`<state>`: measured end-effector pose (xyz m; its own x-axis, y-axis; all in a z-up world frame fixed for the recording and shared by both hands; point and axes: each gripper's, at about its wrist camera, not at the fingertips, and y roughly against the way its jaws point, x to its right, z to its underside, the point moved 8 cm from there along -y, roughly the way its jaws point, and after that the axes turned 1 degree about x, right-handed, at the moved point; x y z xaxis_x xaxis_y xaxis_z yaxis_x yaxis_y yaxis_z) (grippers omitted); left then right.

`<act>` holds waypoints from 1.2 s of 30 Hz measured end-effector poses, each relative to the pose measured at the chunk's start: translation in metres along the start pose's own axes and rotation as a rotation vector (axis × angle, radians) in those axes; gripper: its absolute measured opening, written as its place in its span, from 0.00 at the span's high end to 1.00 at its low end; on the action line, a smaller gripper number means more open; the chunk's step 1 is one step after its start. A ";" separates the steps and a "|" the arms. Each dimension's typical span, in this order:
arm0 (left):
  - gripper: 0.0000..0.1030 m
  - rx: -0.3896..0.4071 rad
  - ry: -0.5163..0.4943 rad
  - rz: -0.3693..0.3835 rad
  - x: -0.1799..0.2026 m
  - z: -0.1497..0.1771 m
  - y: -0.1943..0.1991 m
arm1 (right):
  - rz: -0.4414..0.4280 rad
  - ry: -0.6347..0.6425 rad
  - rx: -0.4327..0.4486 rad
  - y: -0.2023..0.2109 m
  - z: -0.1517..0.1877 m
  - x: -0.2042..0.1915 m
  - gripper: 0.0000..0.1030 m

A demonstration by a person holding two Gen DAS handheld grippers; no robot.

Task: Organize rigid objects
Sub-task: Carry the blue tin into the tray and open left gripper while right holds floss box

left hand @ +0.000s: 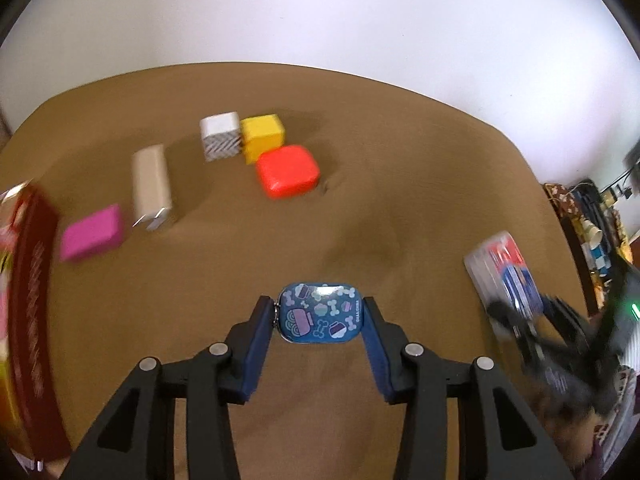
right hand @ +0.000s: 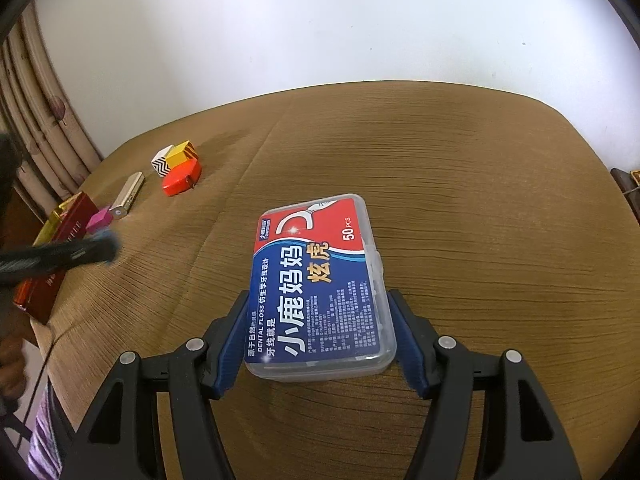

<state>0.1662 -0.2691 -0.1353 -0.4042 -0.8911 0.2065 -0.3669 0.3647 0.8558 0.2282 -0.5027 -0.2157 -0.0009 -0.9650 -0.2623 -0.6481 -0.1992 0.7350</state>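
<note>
Gripping a blue patterned tin between both pads, the left gripper holds it over the brown table. Beyond the tin, from left: red box, pink block, beige case, zigzag cube, yellow cube, red case. Right of the tin, the right gripper pinches a dental floss box.

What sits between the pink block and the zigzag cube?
The beige bar, lying lengthwise, apart from both the pink block and the zigzag cube. Clearest in the left wrist view; the right wrist view shows the same order.
</note>
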 end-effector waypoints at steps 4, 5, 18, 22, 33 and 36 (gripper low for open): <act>0.57 0.025 0.050 -0.026 -0.042 0.012 0.043 | 0.012 0.011 -0.004 -0.004 -0.001 -0.003 0.39; 0.57 0.031 0.075 -0.041 -0.057 0.013 0.053 | 0.018 0.017 -0.006 -0.005 -0.001 -0.004 0.39; 0.57 0.018 0.368 -0.299 -0.281 0.051 0.093 | 0.077 0.067 -0.017 -0.011 -0.001 -0.011 0.38; 0.57 -0.004 0.361 -0.300 -0.286 0.059 0.074 | 0.093 0.078 -0.021 -0.011 -0.001 -0.013 0.38; 0.56 -0.025 0.232 -0.401 -0.278 0.064 0.055 | 0.115 0.094 -0.024 -0.013 0.000 -0.015 0.38; 0.56 -0.029 0.184 -0.492 -0.273 0.069 0.059 | 0.118 0.096 -0.025 -0.013 0.001 -0.015 0.38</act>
<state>0.1977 0.0144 -0.1742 -0.0355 -0.9887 -0.1456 -0.4515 -0.1141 0.8849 0.2362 -0.4860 -0.2219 -0.0027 -0.9936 -0.1132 -0.6288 -0.0864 0.7728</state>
